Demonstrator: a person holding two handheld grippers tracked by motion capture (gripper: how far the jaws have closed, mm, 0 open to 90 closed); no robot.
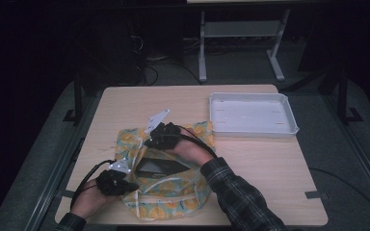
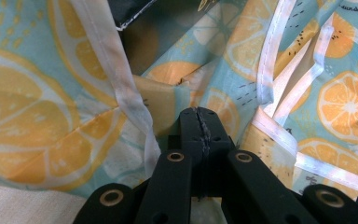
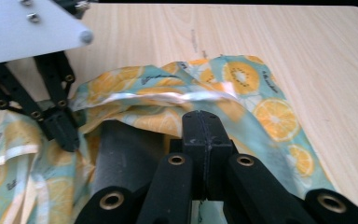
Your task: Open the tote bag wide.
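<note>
On worktop, high view: fruit-print bag [image 1: 166, 185] lies crumpled near the front edge, thin glossy fabric with orange slices on teal and white hem tape.
Dark item: flat black packet [image 1: 161, 167] sits in the bag's mouth, smooth, rectangular.
Left gripper [image 1: 120, 183]: at the bag's near-left rim, likely pinning the mouth open.
Right gripper [image 1: 161, 137]: at the far rim, probably lifting that edge to widen the opening.
Tray [image 1: 252, 114]: white, shallow, rigid, well apart at the right.
Left gripper view: fingers [image 2: 200, 128] pressed together; nipping cloth or not, cannot tell; hem tape [image 2: 130, 93] runs just beside.
Right gripper view: fingers [image 3: 203, 135] closed tight over the packet and the far rim; grip on fabric unclear.
</note>
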